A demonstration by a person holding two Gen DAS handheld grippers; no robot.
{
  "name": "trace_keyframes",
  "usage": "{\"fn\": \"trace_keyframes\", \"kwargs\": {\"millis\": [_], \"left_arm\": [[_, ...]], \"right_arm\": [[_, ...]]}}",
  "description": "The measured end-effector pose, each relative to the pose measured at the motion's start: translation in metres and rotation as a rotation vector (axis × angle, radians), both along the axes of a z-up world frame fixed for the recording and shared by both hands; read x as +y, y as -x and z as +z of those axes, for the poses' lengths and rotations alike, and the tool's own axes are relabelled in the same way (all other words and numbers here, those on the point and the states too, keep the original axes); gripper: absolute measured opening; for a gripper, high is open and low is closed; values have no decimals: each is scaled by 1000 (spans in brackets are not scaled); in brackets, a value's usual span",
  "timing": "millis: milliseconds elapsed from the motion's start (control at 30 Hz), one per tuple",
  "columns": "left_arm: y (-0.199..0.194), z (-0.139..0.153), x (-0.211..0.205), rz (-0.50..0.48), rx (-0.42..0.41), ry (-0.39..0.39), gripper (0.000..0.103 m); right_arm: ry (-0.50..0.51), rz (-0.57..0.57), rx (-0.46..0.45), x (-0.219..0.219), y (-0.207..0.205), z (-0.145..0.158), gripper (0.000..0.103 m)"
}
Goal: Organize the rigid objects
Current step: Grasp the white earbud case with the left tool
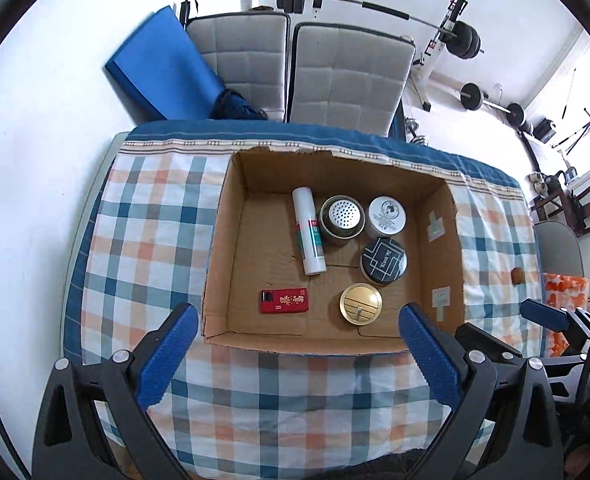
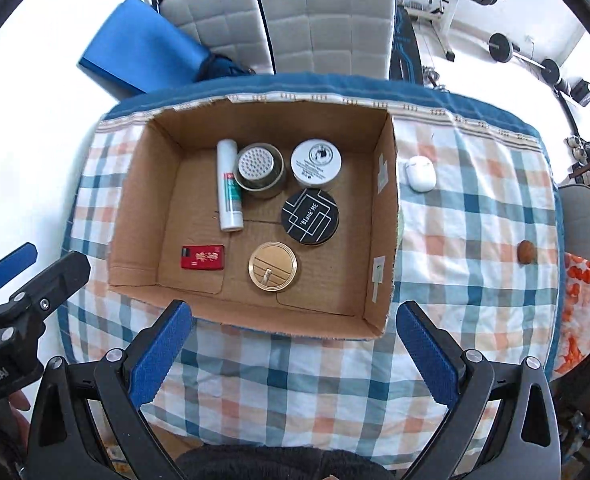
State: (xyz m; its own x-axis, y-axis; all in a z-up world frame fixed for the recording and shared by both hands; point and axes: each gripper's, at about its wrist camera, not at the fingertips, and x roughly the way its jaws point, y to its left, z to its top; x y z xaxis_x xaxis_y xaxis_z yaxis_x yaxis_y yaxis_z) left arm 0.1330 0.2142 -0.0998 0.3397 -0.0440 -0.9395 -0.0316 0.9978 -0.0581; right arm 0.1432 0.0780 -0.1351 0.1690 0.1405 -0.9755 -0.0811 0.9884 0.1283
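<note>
An open cardboard box (image 1: pixel 235 184) (image 2: pixel 143 176) stands on a plaid-covered table. Inside lie a white tube (image 1: pixel 308 230) (image 2: pixel 228 185), a perforated metal tin (image 1: pixel 342 214) (image 2: pixel 259 171), a white jar (image 1: pixel 387 211) (image 2: pixel 316 161), a black tin (image 1: pixel 383 261) (image 2: pixel 310 217), a gold lid (image 1: pixel 360 304) (image 2: pixel 272 266) and a red box (image 1: pixel 283 301) (image 2: pixel 203 257). A white earbud case (image 2: pixel 420 173) and a small brown object (image 1: pixel 517 276) (image 2: pixel 526 252) lie on the cloth right of the box. My left gripper (image 1: pixel 299 344) and right gripper (image 2: pixel 295 340) are open and empty, above the box's near edge.
The plaid tablecloth (image 1: pixel 151 216) (image 2: pixel 471 240) covers the table. Grey padded chairs (image 1: pixel 347 76) (image 2: pixel 327 20) and a blue mat (image 1: pixel 163 64) (image 2: pixel 135 48) stand behind it. Barbells and weights (image 1: pixel 467 40) line the far wall. An orange patterned cloth (image 2: pixel 587 300) lies at the right.
</note>
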Motion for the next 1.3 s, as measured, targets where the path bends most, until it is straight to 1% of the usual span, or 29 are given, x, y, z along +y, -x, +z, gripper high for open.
{"fn": "trace_keyframes", "kwargs": {"millis": [133,233,333,533,633,700,767,867,967,1067,1100,1133,1167,1300], "left_arm": [[11,25,-1,0,-49,-1,103],[17,39,0,1,-74,1,103],[22,51,-2,2,-94,7,103],[21,60,-13,-4,-111,9,103],[14,59,-27,-20,-115,2,103],[5,56,-44,-38,-119,-8,103],[-5,51,-62,-59,-118,-3,103],[-28,40,-106,-114,-118,7,103],[-49,27,-149,-167,-122,2,103],[-78,7,-201,-217,-109,-15,103],[-84,1,-212,-222,-97,-15,103],[-97,-9,-230,-235,-76,1,103],[-104,-16,-240,-240,-67,11,103],[-142,-61,-290,-244,24,21,103]], "right_arm": [[-14,6,-37,-2,11,27,103],[-28,13,-67,-3,18,46,103],[-48,25,-77,-2,22,60,103],[-90,36,-90,-3,24,74,103],[-101,26,-96,-12,22,75,103],[-110,7,-98,-24,20,74,103],[-100,-21,-100,-42,16,72,103],[-86,-101,-96,-84,7,64,103],[-36,-185,-89,-136,-3,54,103],[19,-262,-62,-192,-16,39,103],[33,-291,-43,-215,-21,30,103],[43,-310,-28,-229,-26,24,103],[45,-333,-9,-249,-30,16,103],[-14,-442,68,-326,-48,-27,103]]}}
